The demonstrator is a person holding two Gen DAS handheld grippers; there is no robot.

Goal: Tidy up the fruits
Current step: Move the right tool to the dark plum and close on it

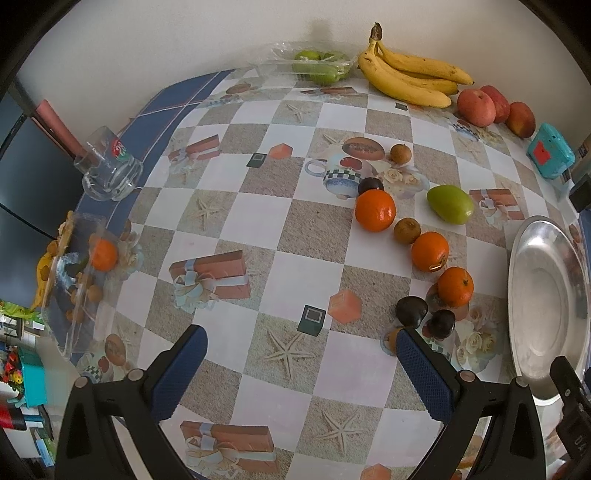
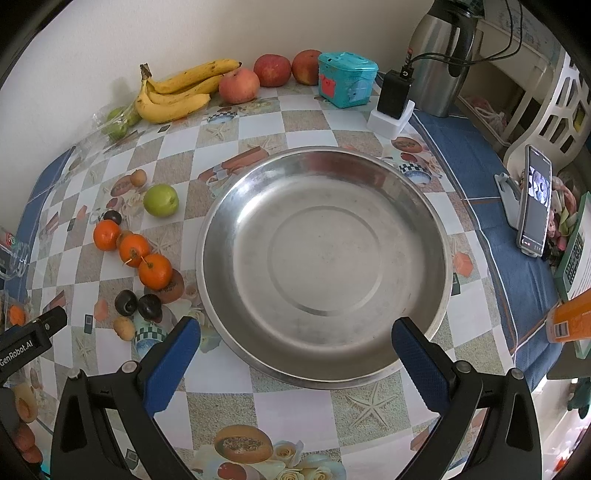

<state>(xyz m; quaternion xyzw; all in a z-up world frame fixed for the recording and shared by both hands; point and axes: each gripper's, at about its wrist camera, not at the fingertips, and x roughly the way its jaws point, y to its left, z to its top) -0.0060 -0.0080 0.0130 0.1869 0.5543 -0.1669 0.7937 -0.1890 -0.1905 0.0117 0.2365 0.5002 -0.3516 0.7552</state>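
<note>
Loose fruit lies ahead and to the right of the left gripper (image 1: 301,363): three mandarins (image 1: 430,251) in a diagonal row, two dark plums (image 1: 411,312) just beyond its right finger, small brown fruits (image 1: 406,230) among them, and a green mango (image 1: 450,204) farther off. Bananas (image 1: 410,79), apples (image 1: 476,108) and bagged green fruit (image 1: 319,66) sit at the far wall. The steel dish (image 2: 436,229) lies directly ahead of the right gripper (image 2: 295,354), empty, its near rim between the fingers.

Both grippers stand spread wide and hold nothing.

Judgement: the mandarins should be light, slightly yielding, with grippy peel; take each across its widest girth with moderate closure. The plums look smooth and likely slippery, apt to roll or bruise; grip centrally and gently. The mango is heavier and oblong; grip across the short axis. The small brown fruits leave little margin and need a precise, centred approach. The bananas are best lifted near the stem (image 1: 376,35).

Outward: a glass mug (image 1: 109,168) lies far left, a teal box (image 1: 550,155) far right.
</note>
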